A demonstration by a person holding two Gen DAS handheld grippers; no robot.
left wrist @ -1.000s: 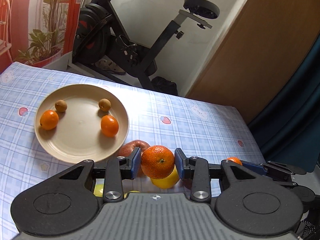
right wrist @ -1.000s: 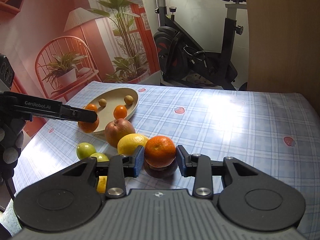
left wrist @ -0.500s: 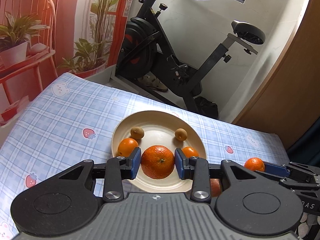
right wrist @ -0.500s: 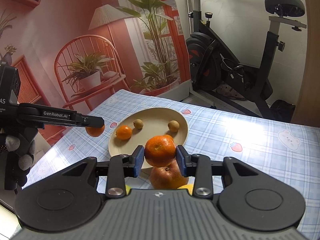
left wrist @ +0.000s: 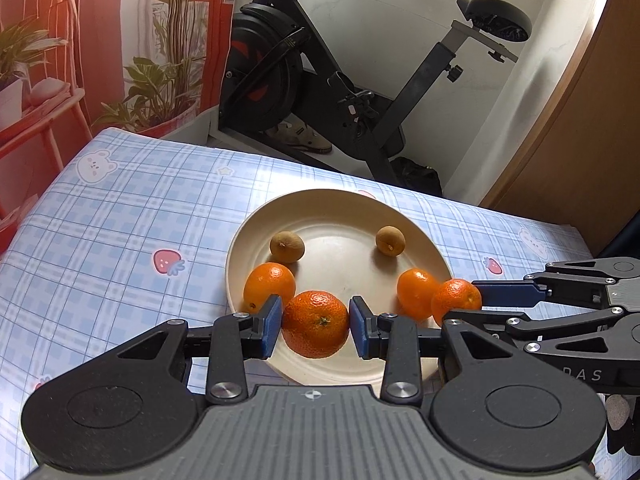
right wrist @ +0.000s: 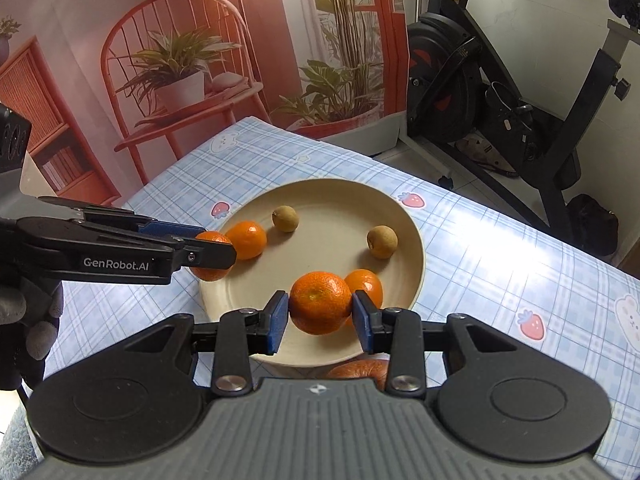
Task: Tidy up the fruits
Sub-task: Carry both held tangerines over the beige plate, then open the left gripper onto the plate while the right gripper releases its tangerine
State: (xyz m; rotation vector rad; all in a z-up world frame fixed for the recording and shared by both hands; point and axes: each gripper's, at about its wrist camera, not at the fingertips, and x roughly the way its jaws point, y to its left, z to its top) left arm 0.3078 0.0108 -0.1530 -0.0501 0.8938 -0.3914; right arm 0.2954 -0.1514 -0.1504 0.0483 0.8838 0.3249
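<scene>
A beige plate [left wrist: 340, 208] [right wrist: 412, 240] on the checked table holds two small oranges [left wrist: 269, 284] [left wrist: 416, 292] and two small brown fruits [left wrist: 286, 246] [left wrist: 389, 241]. My left gripper [left wrist: 316, 324] is shut on an orange [left wrist: 316, 324] above the plate's near rim. My right gripper [right wrist: 320, 312] is shut on another orange [right wrist: 320, 302] above the plate's near edge; it enters the left wrist view from the right [left wrist: 456, 298]. The left gripper shows in the right wrist view at the plate's left edge [right wrist: 212, 256].
A reddish apple [right wrist: 360, 370] lies on the table just below my right gripper. An exercise bike [left wrist: 340, 92] stands beyond the table's far edge. A wooden door [left wrist: 580, 128] is at the right. A chair-and-plants backdrop [right wrist: 180, 80] fills the left.
Both grippers have carried their oranges from the fruit pile on the table to over the plate. The right gripper has closed in toward the plate's right side.
</scene>
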